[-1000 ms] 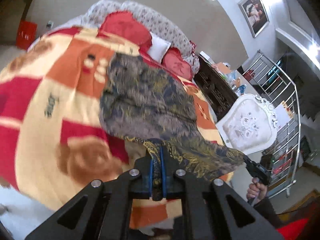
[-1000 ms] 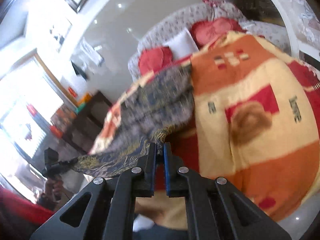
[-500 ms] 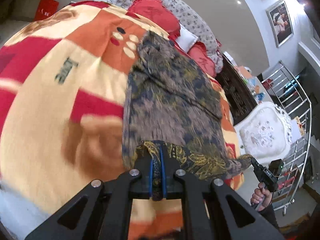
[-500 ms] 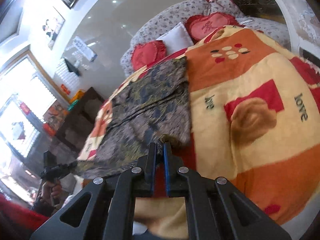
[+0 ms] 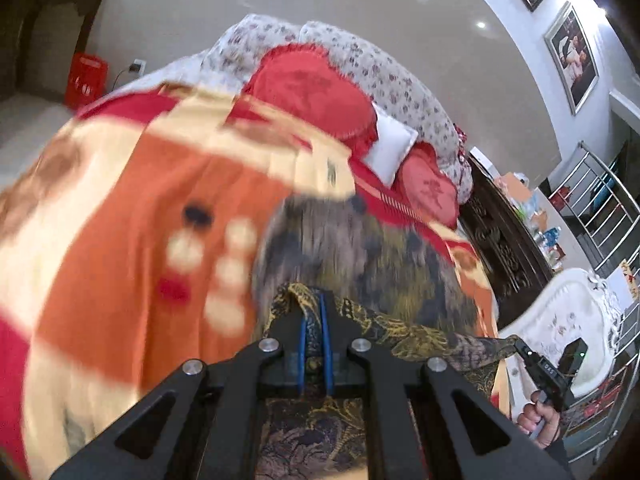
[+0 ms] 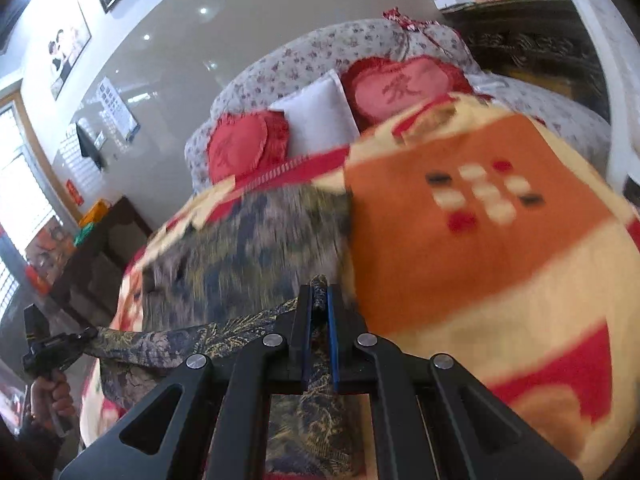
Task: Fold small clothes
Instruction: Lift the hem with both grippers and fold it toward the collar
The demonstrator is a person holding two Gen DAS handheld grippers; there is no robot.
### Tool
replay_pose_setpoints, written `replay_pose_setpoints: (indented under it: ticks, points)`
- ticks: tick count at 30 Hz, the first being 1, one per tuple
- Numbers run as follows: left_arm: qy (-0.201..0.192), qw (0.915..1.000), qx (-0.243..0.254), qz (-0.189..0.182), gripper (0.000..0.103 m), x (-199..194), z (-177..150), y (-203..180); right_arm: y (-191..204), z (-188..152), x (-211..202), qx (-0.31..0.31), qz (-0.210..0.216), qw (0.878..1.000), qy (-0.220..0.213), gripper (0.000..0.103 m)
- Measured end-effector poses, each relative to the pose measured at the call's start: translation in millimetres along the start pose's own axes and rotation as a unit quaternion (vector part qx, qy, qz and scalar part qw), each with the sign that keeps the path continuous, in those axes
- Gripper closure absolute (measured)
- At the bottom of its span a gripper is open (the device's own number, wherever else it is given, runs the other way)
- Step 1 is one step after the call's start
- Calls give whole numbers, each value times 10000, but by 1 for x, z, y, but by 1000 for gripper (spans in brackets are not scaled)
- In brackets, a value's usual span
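A dark garment with a blue and gold pattern (image 5: pixel 360 264) lies on the orange, red and cream blanket (image 5: pixel 120 220) of the bed. My left gripper (image 5: pixel 314 300) is shut on one near corner of it. My right gripper (image 6: pixel 319 292) is shut on the other near corner, and the garment (image 6: pixel 256 240) stretches away from it across the blanket (image 6: pixel 480 260). The held edge hangs taut between the two grippers. Each gripper shows in the other's view: the right (image 5: pixel 524 350), the left (image 6: pixel 86 336). Both views are blurred.
Red heart cushions (image 5: pixel 316 88) and a white pillow (image 5: pixel 390 148) lie at the floral headboard (image 6: pixel 300 56). A dark wooden cabinet (image 5: pixel 504 248) and a white chair (image 5: pixel 560 324) stand beside the bed on one side, a dark cabinet (image 6: pixel 100 248) on the other.
Both grippers have moved forward over the bed toward the headboard, carrying the near edge of the garment over the rest of it. The garment's visible length has shortened.
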State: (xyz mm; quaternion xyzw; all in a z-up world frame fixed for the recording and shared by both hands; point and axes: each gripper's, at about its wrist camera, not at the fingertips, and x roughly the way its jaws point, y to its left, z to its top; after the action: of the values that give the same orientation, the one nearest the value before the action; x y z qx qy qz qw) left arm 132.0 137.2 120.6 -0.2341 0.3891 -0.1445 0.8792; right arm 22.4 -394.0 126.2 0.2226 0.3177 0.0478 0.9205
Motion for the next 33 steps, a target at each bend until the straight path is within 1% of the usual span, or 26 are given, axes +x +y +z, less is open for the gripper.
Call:
replay_pose_setpoints:
  ticks: [3, 5, 7, 11, 13, 15, 17, 18, 20, 22, 24, 25, 26, 27, 28, 29, 30, 31, 32, 33]
  points:
    - [105, 9998, 59, 162, 97, 37, 43, -1, 7, 37, 30, -13, -34, 10000, -45, 77]
    - [218, 9992, 116, 330, 97, 64, 61, -1, 11, 57, 51, -51, -102, 9999, -20, 77]
    - [332, 9976, 261, 546, 97, 89, 74, -2, 13, 78, 78, -44, -220, 9997, 65, 77]
    - [465, 9949, 485, 750, 96, 124, 84, -3, 9, 100, 111, 66, -349, 9993, 121, 77]
    - [659, 9909, 714, 931, 94, 144, 86, -2, 8, 104, 125, 50, -391, 9990, 192, 77]
    - [808, 9883, 830, 996, 93, 152, 84, 0, 4, 105, 135, 104, -432, 9985, 309, 77]
    - [850, 9873, 953, 942, 93, 150, 83, 0, -4, 104, 137, 290, -316, 9985, 344, 76]
    - [855, 9870, 993, 929, 92, 147, 84, 0, -7, 103, 134, 355, -233, 9986, 314, 74]
    - [847, 9861, 1087, 930, 89, 139, 84, -1, -11, 103, 122, 421, -28, 9989, 214, 74]
    - [803, 9851, 1186, 950, 89, 129, 81, -5, -11, 103, 105, 323, 0, 9995, 39, 72]
    - [805, 9821, 1357, 1032, 85, 124, 79, -12, -7, 103, 89, 127, 30, 9999, -53, 70]
    - [795, 9800, 1451, 1104, 71, 123, 78, -16, -4, 103, 85, 27, 1, 10000, -50, 70]
    - [673, 9757, 1579, 1360, 38, 121, 79, -20, 0, 103, 80, -84, -26, 9999, -47, 70]
    - [528, 9731, 1645, 1525, 25, 119, 81, -23, 5, 101, 76, -184, 10, 9998, -36, 70]
    - [343, 9712, 1690, 1645, 18, 115, 83, -26, 11, 98, 75, -268, 68, 9996, 29, 70]
    - [193, 9710, 1668, 1702, 18, 111, 87, -27, 16, 96, 76, -326, 106, 9994, 81, 70]
    - [105, 9726, 1522, 1755, 19, 107, 91, -27, 25, 92, 79, -459, 158, 9986, 200, 70]
    - [24, 9751, 1398, 1723, 24, 103, 91, -28, 33, 88, 82, -603, 144, 9977, 291, 70]
    - [19, 9781, 1426, 1519, 35, 99, 85, -35, 43, 83, 88, -805, 101, 9959, 412, 70]
    - [128, 9776, 1593, 1369, 40, 100, 77, -44, 55, 77, 97, -1049, 57, 9927, 592, 70]
